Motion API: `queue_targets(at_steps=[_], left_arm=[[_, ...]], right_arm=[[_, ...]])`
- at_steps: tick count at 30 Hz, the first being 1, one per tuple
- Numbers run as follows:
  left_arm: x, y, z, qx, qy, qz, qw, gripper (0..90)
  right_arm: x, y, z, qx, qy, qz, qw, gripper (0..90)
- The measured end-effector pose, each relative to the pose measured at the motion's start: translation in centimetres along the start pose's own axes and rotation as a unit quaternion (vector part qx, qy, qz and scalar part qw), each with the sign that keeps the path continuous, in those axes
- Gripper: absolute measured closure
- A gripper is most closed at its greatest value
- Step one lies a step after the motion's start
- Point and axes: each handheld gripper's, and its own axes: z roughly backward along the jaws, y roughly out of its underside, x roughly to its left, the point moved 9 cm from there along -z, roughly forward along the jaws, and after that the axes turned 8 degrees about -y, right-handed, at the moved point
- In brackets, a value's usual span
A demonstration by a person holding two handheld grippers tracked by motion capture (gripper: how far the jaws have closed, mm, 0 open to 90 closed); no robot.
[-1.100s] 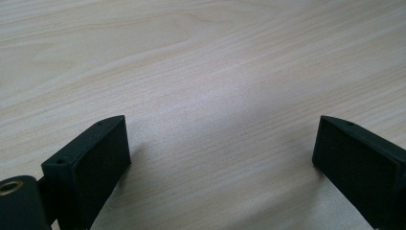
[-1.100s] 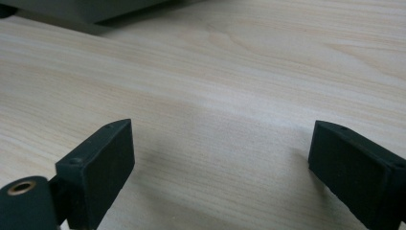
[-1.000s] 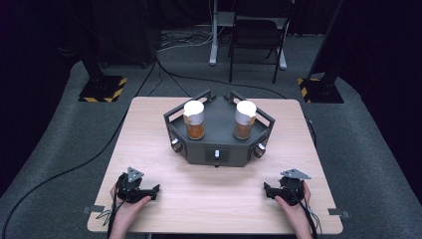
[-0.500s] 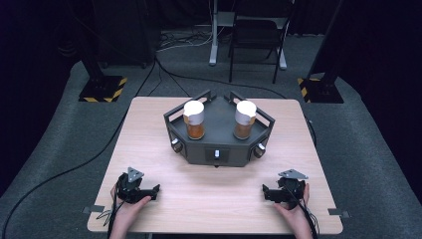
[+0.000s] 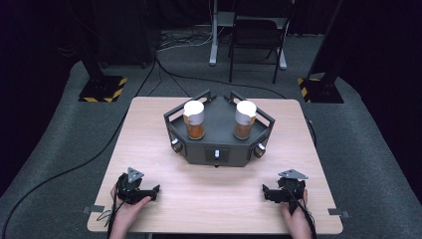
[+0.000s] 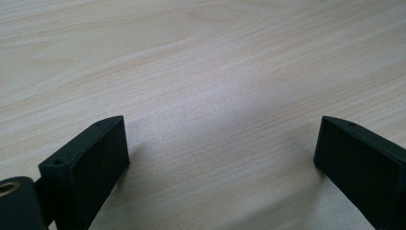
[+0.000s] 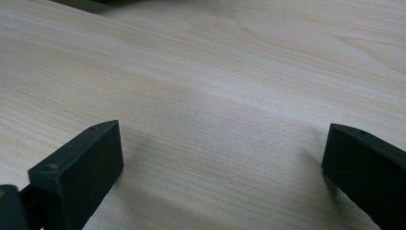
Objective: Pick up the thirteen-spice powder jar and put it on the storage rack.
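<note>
My left gripper point(image 5: 155, 190) rests on the wooden table point(image 5: 149, 139) near the front left, held by a hand. Its jaws stand wide open over bare wood point(image 6: 220, 139). At the front right, my right gripper point(image 5: 266, 191) lies on the table in the other hand. Its jaws have just been opening and now stand wide apart with nothing between them point(image 7: 222, 143). The two grippers point inward at each other. Farther back, mid-table, sits a dark grey angular stand point(image 5: 219, 152) carrying two amber-filled jars with white tops, one left point(image 5: 194, 120) and one right point(image 5: 245, 120).
Bare wood lies between the grippers and the stand. Cables trail off the table's front edge from both grippers. Beyond the table there are a chair point(image 5: 256, 35) and black stands with yellow-striped bases point(image 5: 102, 88) on a grey floor.
</note>
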Motion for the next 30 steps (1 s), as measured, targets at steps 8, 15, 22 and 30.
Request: queue_targets(at_steps=[8, 15, 22, 30], left_arm=[[0.02, -0.02, -0.01, 0.001, 0.0, -0.001, 1.0, 4.4], [0.02, -0.02, -0.01, 0.001, 0.0, -0.001, 1.0, 4.3], [0.01, -0.02, -0.01, 0.001, 0.0, -0.001, 1.0, 4.3], [0.01, -0.05, -0.04, 0.003, -0.002, 0.001, 1.0, 3.3]], right_arm=[[0.0, 0.0, 0.0, 0.0, 0.0, 0.0, 1.0, 0.0], [0.01, 0.0, 0.0, 0.0, 0.0, 0.0, 1.0, 0.0], [0.03, 0.0, -0.01, 0.0, 0.001, -0.001, 1.0, 0.0], [0.03, 0.0, -0.01, 0.0, 0.001, -0.001, 1.0, 0.0]])
